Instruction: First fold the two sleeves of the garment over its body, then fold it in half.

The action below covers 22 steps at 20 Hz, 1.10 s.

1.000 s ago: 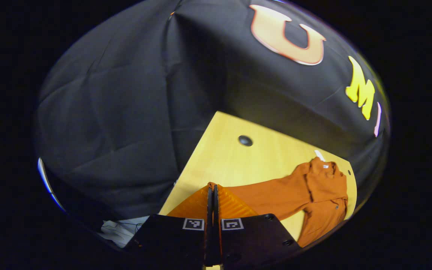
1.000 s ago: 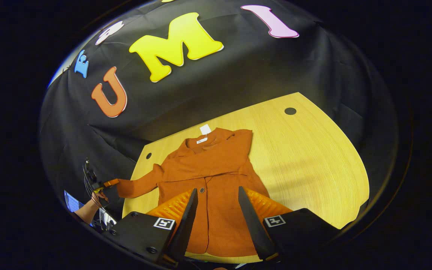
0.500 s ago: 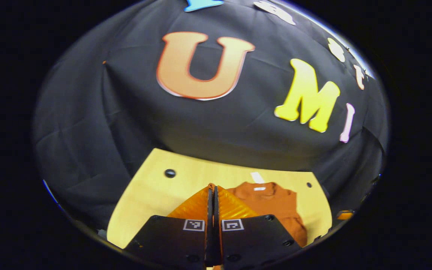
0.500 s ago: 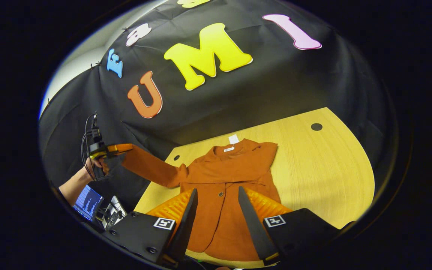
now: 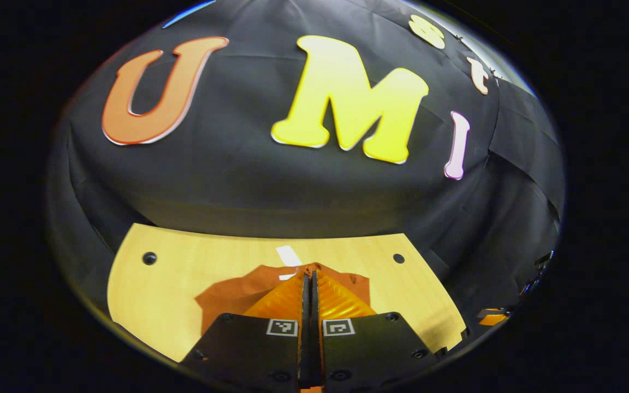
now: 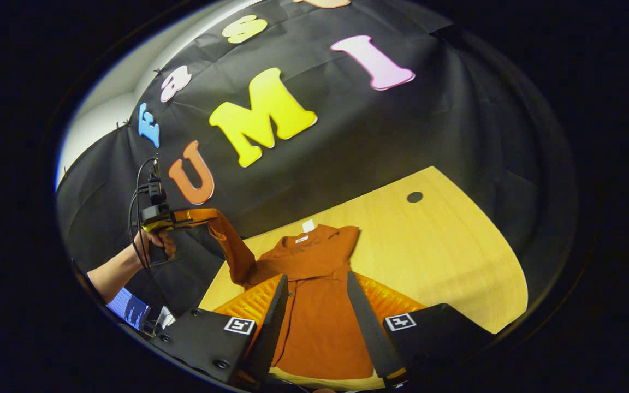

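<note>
Seen at far left in the right gripper view, a hand (image 6: 156,243) raised above the wooden table (image 6: 456,256), holding the left gripper (image 6: 191,216) with its jaws clamped on the cuff of the left sleeve (image 6: 235,248) of a rust-orange buttoned jacket (image 6: 314,305). Sleeve lifted clear of the tabletop, slanting down to the jacket's shoulder. Further right, jacket body lying flat on the table, collar and white tag (image 6: 308,225) toward the black booth wall, the other sleeve (image 6: 314,262) already folded across the chest. Right gripper (image 6: 314,322) poised over the jacket's lower front, jaws spread wide, fabric visible between them but not pinched. In the left gripper view, jaws pressed together with barely a slit between, the collar area lying just beyond the tips on the table.
</note>
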{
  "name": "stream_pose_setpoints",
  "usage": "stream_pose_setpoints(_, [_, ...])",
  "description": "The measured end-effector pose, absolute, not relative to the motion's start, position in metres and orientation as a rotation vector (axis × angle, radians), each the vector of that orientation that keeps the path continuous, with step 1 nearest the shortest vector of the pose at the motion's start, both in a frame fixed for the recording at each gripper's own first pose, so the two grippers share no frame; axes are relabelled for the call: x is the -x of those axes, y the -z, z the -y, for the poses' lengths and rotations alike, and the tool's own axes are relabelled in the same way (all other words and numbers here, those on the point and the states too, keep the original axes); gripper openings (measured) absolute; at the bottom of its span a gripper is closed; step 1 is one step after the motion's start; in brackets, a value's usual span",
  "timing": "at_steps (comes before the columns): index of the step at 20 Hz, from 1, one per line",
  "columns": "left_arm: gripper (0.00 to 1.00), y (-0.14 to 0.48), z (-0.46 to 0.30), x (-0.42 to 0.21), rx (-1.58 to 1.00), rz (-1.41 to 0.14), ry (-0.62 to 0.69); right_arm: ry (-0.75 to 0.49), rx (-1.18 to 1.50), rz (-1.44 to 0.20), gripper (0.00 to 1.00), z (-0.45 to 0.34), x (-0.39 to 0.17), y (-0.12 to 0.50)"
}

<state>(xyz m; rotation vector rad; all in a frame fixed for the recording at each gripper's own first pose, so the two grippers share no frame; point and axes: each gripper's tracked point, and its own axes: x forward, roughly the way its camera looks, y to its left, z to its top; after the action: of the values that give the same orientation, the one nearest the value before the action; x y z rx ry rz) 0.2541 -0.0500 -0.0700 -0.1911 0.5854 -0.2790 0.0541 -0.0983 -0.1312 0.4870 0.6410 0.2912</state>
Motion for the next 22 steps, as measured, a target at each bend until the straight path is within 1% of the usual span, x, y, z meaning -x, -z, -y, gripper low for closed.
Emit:
stream_pose_setpoints(5, [0.03,0.122,0.134,-0.278,0.17,-0.665,0.372,-0.149,-0.486,-0.639,0.71,0.168,-0.038,0.139])
stream_pose_setpoints(8, [0.03,0.164,0.175,-0.299,0.135,-0.718,0.41,-0.077,-0.485,-0.655,0.71,0.206,-0.02,0.149])
stream_pose_setpoints(10, [0.03,0.197,0.195,-0.313,0.116,-0.76,0.411,-0.04,-0.478,-0.67,0.71,0.221,-0.009,0.155])
stream_pose_setpoints(12, [0.03,0.222,0.206,-0.329,0.112,-0.79,0.373,-0.008,-0.463,-0.68,0.71,0.235,-0.001,0.159])
stream_pose_setpoints(17, [0.03,0.25,0.236,-0.38,0.14,-0.789,0.298,0.013,-0.456,-0.688,0.71,0.248,0.007,0.159])
stream_pose_setpoints(18, [0.03,0.272,0.22,-0.367,0.136,-0.791,0.279,0.007,-0.453,-0.687,0.71,0.247,0.007,0.157])
stream_pose_setpoints(20, [0.05,0.269,0.239,-0.378,0.167,-0.802,0.27,-0.018,-0.453,-0.693,0.71,0.241,0.005,0.158])
stream_pose_setpoints(22, [0.09,0.269,0.252,-0.374,0.226,-0.82,0.296,-0.038,-0.456,-0.713,0.71,0.236,0.003,0.164])
